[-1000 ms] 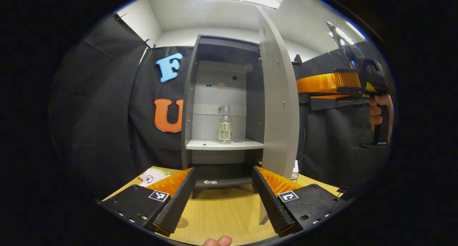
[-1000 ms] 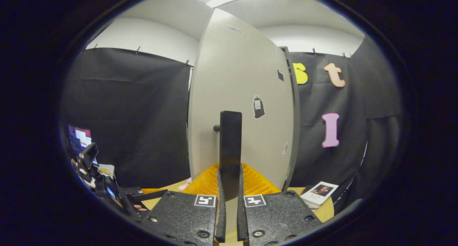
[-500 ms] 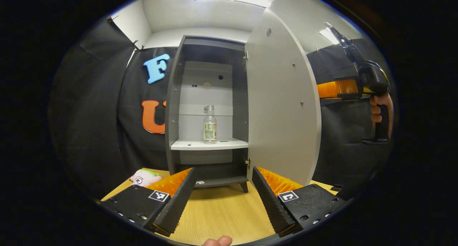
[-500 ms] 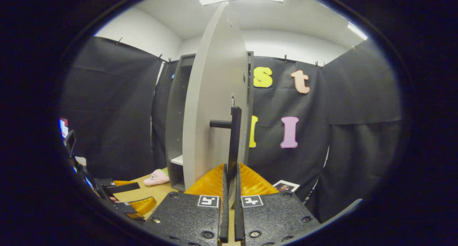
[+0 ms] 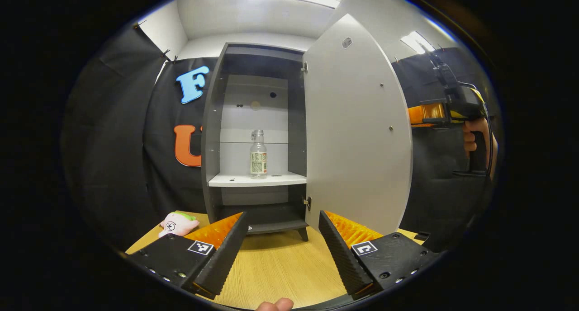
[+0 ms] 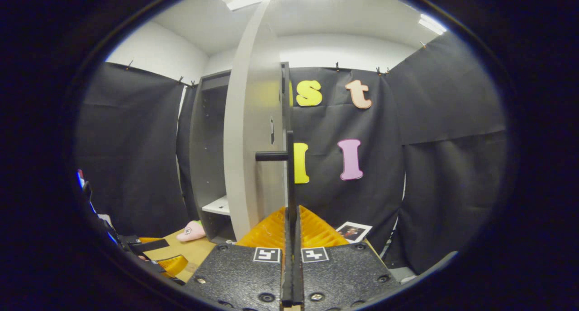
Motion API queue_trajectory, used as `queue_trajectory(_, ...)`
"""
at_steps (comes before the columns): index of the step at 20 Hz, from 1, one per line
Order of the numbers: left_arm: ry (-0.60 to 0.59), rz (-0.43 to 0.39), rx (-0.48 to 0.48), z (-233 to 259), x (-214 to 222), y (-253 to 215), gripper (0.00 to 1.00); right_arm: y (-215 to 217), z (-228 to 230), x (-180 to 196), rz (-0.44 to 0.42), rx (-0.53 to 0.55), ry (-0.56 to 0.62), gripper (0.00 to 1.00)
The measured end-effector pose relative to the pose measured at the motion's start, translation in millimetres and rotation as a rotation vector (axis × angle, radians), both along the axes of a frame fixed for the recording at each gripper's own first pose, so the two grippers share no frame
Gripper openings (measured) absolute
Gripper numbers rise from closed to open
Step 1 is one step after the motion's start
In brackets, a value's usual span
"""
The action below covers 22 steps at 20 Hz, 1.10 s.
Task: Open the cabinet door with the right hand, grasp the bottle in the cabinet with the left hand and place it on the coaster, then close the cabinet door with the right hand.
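Cabinet (image 5: 212,134) is standing on the wooden table (image 5: 280,270), its door (image 5: 357,134) swung wide open to the cabinet's right. Bottle (image 5: 258,154) is standing upright on the white middle shelf (image 5: 253,180) inside the cabinet, roughly centred on the shelf, apart from the cabinet walls. Left gripper (image 5: 279,250) is hovering low over the table in front of the cabinet, its jaws spread wide with nothing between them, pointing toward the cabinet's lower compartment. A pink plush toy (image 5: 175,223) is lying on the table just left of the cabinet's foot. In the left gripper view, the right gripper (image 5: 445,112) is showing beyond the door's outer face, a hand (image 5: 475,137) wrapped around its grip. In the right gripper view, the right gripper (image 6: 292,256) is clamping the door's dark vertical handle (image 6: 289,175); both fingers are pressed against the bar (no visible gap left between them and it). The door (image 6: 251,143) is appearing nearly edge-on there, cabinet (image 6: 206,157) interior opening to its left. A small printed card (image 6: 353,232) is lying to the right of the cabinet. Coaster's whereabouts: cannot tell.
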State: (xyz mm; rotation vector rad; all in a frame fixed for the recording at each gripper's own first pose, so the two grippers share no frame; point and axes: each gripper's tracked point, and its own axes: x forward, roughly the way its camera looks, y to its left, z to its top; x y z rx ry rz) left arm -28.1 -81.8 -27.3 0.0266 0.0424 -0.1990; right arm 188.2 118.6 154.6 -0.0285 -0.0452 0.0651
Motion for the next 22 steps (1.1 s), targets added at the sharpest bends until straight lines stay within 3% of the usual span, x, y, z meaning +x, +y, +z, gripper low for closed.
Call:
queue_trajectory(8, -0.007, 0.07, -0.016, 0.6, -1.5, 10.7, 0.95, -8.5, -12.9, -22.1, 0.029, -0.01, -0.007, 0.04)
queue_trajectory(10, -0.007, 0.086, -0.02, 0.0, 0.9, 14.6, 0.94, -22.4, -21.6, -29.5, 0.0, -0.022, -0.001, 0.04)
queue_trajectory(12, -0.007, 0.096, -0.021, 0.2, 1.4, 16.8, 0.95, -33.7, -28.0, -32.1, -0.016, 0.003, 0.003, 0.02)
queue_trajectory(14, -0.006, 0.104, -0.019, -0.1, 2.1, 19.0, 0.95, -31.6, -32.3, -34.1, 0.008, 0.04, 0.007, 0.08)
queue_trajectory(15, -0.004, 0.107, -0.018, 0.1, 2.2, 19.4, 0.95, -34.7, -32.8, -33.7, -0.006, 0.045, 0.006, 0.19)
queue_trajectory(17, 0.004, 0.109, -0.042, 0.5, 0.8, 17.4, 0.95, -45.9, -33.0, -31.6, -0.043, 0.031, -0.004, 0.67)
queue_trajectory(20, 0.006, 0.123, -0.055, 5.2, 3.3, 19.7, 0.95, -47.3, -36.3, -27.6, -0.04, 0.039, -0.008, 0.79)
queue_trajectory(22, -0.001, 0.132, -0.029, 8.9, 7.5, 23.2, 0.95, -49.8, -44.2, -26.1, -0.037, 0.04, 0.011, 1.0)
